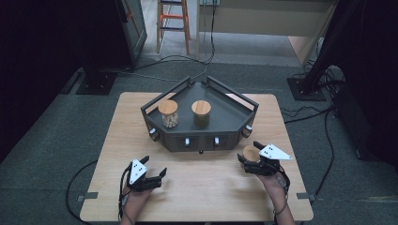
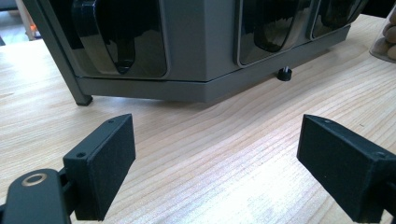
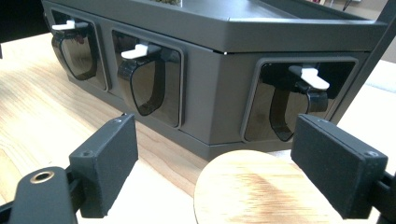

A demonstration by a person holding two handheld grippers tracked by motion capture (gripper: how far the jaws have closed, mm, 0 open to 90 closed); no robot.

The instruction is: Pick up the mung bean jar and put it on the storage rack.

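A grey corner rack stands at the middle back of the wooden table. Two wood-lidded jars rest on its top: one with pale nuts and a darker one. A third jar stands on the table at the rack's front right corner. Its round wooden lid lies low between the jaws of my right gripper, which is open, with a gap showing at the left pad. My left gripper is open over bare wood, facing the rack.
The rack's front holds several dark dispensers with white levers. The third jar's glass side shows round nuts inside. Cables, two black stand bases and an orange stool are on the floor behind the table.
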